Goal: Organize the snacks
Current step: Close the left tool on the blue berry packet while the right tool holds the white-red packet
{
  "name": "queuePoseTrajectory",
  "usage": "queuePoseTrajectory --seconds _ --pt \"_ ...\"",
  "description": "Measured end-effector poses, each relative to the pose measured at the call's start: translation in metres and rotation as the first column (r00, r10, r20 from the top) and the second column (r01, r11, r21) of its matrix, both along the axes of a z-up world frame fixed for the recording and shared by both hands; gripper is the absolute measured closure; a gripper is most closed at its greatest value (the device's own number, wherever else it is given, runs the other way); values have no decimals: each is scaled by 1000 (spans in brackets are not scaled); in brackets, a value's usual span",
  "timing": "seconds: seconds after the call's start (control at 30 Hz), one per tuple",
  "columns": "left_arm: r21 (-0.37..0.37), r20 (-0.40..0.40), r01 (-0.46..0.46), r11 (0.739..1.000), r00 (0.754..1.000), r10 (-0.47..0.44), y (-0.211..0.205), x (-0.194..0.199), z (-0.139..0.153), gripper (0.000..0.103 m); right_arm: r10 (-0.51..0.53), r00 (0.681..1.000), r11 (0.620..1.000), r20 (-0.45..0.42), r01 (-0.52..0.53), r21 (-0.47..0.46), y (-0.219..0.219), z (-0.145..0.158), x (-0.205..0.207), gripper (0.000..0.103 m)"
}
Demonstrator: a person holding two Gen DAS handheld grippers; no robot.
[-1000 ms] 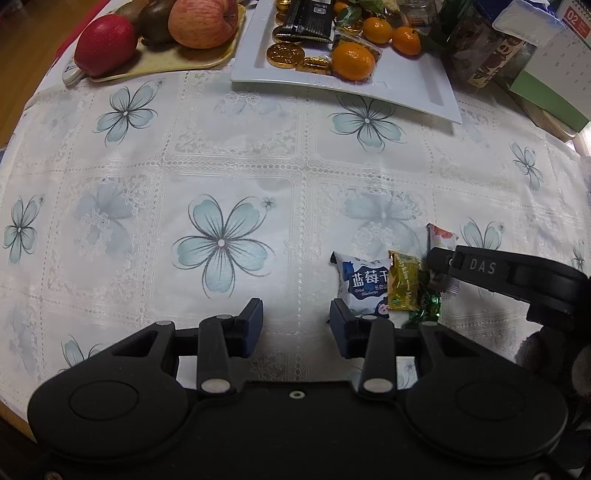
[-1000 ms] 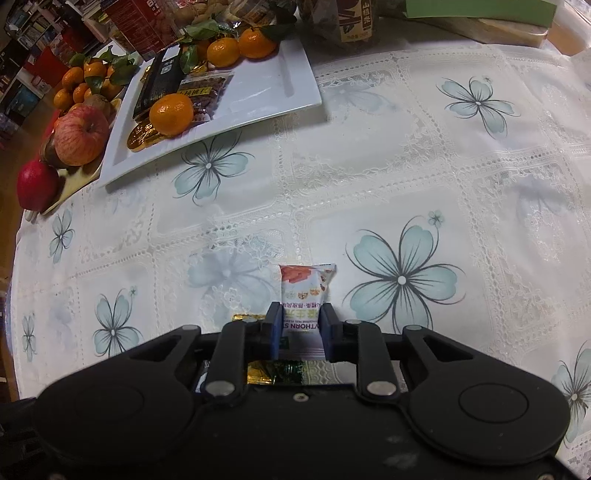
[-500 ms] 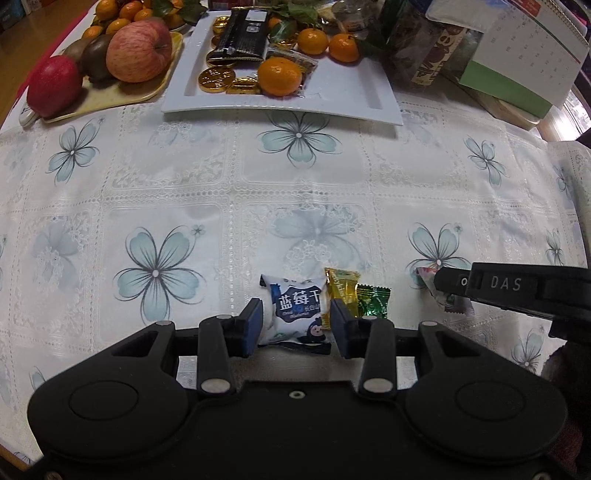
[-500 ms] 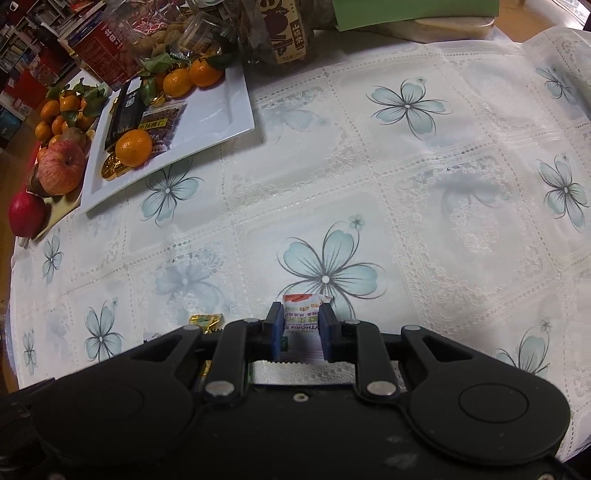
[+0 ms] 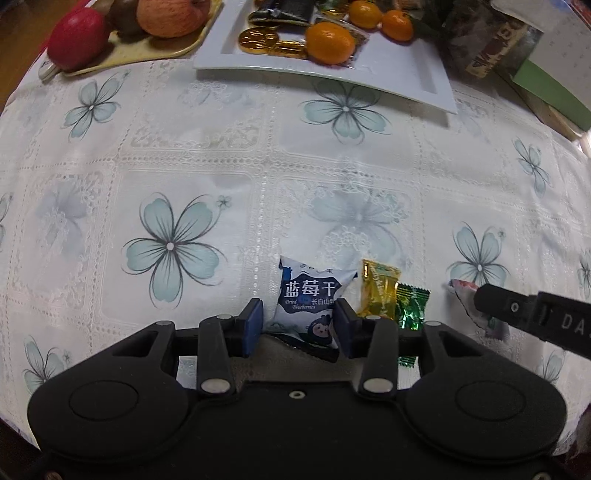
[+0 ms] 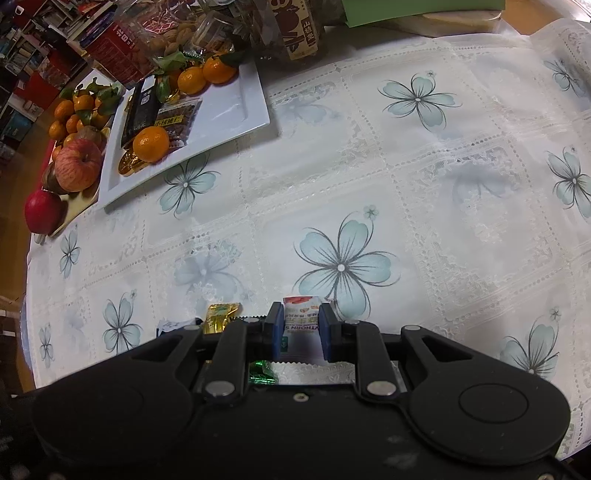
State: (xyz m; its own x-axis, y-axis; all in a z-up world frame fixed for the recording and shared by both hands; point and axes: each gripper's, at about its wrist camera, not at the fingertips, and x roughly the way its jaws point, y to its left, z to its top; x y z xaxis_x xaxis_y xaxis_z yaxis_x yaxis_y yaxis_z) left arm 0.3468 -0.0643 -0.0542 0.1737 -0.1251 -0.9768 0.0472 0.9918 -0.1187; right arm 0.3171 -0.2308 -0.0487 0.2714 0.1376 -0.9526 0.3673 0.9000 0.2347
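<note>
A white and blue dried-blueberry packet lies on the flowered tablecloth between the jaws of my left gripper. Those jaws are opening; the left pad stands clear of the packet. Just right of it lie a yellow candy and a green candy. My right gripper is shut on a white and red hawthorn snack packet and holds it above the cloth. In the left wrist view that packet hangs from the right gripper's tip at the right edge. A white rectangular plate stands at the far side.
The plate holds mandarins, gold coin chocolates and dark packets. A yellow tray with apples sits to its left. Jars and boxes crowd the back. The table edge curves close at the left.
My left gripper has moved right across the cloth onto the blueberry packet and now straddles it, jaws a little wider. My right gripper has carried the hawthorn packet up and rightward.
</note>
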Motion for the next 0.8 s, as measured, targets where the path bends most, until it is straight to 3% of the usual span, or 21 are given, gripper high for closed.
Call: queuePoseTrajectory --seconds 0.23,0.3,0.8 --pt "-27 8 0 1000 1000 0 -2 3 -1 51 -19 999 999 -38 21 41 -5 -9 -1 82" --pt "-23 10 11 1000 1000 -11 -6 3 -4 51 -21 999 998 -48 24 57 -4 -12 -1 87" --pt "16 17 19 1000 1000 -20 -17 5 -12 55 -17 996 998 -84 22 63 -6 -19 0 83"
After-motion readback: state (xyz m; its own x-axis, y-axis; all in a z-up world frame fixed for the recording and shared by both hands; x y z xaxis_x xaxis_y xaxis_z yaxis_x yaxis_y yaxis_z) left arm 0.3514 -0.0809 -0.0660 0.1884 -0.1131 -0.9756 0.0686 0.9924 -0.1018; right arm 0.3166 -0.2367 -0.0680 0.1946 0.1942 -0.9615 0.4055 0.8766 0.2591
